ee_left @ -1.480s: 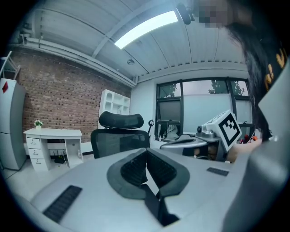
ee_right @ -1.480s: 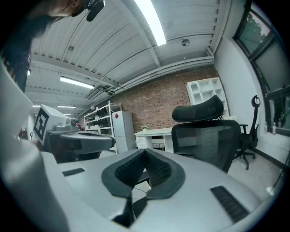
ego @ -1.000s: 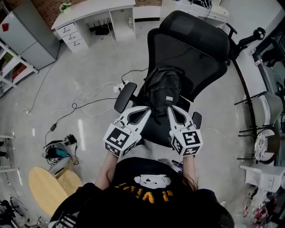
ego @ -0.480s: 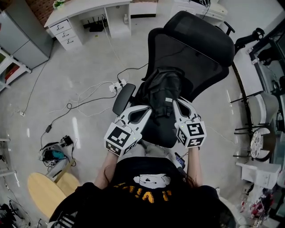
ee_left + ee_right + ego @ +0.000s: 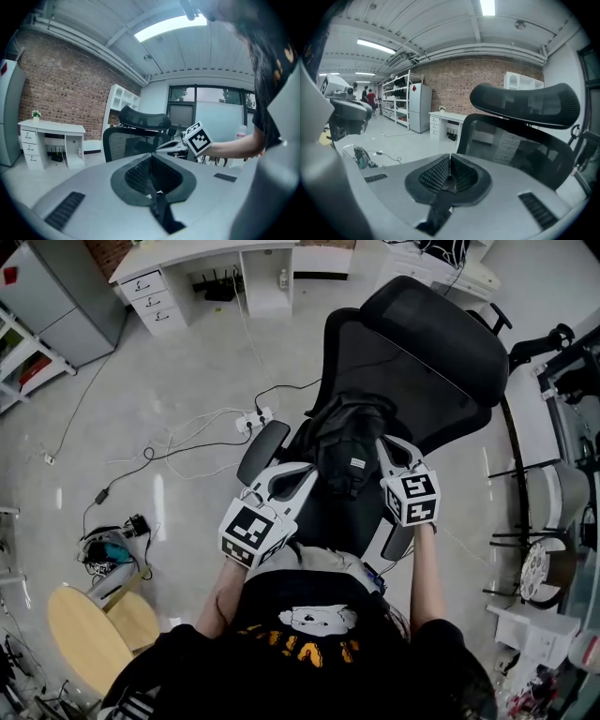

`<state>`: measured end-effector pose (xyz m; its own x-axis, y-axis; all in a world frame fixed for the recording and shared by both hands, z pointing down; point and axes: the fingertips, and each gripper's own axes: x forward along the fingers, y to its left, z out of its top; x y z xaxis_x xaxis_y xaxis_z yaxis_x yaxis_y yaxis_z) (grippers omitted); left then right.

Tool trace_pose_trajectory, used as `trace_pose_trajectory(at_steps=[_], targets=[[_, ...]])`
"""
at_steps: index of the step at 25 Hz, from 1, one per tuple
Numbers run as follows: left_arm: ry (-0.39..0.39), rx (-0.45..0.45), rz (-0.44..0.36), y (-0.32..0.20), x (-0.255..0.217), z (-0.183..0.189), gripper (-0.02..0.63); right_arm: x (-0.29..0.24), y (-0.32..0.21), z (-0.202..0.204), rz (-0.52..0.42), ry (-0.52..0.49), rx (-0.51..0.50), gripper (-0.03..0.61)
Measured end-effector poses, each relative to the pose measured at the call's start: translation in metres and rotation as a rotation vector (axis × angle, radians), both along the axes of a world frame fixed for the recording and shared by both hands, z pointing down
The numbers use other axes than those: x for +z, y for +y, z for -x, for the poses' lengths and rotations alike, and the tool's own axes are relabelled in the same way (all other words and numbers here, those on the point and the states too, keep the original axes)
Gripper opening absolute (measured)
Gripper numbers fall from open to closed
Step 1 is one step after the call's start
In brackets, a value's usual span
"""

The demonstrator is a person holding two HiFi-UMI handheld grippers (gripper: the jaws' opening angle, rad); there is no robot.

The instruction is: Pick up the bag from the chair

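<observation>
Both grippers are locked onto the black bag [image 5: 349, 432] as it sits upright on the seat of the mesh office chair [image 5: 422, 362], leaning toward the backrest. The left gripper [image 5: 309, 474] comes in at the bag's left flank and the right gripper [image 5: 384, 444] at its right. Each gripper view shows the jaws pressed fully together with a strap [image 5: 161, 213] pinched between the ribbed pads and trailing down out of the bottom of the grip; on the right gripper [image 5: 450, 158] the pinched strap [image 5: 438, 211] carries a small white tag. The left gripper [image 5: 151, 155] looks nearly level across the seat toward the chair back.

The grasp step looks done — what remains, by this reading, is the lift itself. Whether the bag's base has left the seat cannot be told from above. The next move calls for raising both hands together and evenly, so the load stays shared between the two straps, then drawing the bag toward the person. It must also clear the armrest [image 5: 263, 450] just beside the left gripper — a thin strap could slip if one side rises first.
</observation>
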<state>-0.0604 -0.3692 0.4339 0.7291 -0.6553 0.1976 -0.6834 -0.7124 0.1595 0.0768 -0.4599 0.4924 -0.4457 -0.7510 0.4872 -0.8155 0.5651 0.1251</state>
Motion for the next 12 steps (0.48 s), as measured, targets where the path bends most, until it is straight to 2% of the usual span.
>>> trace_pose_trajectory(at_steps=[6, 8, 12], targets=[[-0.019, -0.075, 0.003, -0.021, -0.001, -0.003, 0.008, 0.032, -0.051, -0.011, 0.035, 0.103, -0.105, 0.018], [-0.023, -0.098, 0.006, -0.028, -0.002, -0.006, 0.008, 0.045, -0.068, -0.011, 0.046, 0.146, -0.163, 0.109], [-0.04, -0.131, 0.017, -0.036, -0.002, -0.011, 0.008, 0.076, -0.096, -0.012, 0.072, 0.232, -0.271, 0.159]])
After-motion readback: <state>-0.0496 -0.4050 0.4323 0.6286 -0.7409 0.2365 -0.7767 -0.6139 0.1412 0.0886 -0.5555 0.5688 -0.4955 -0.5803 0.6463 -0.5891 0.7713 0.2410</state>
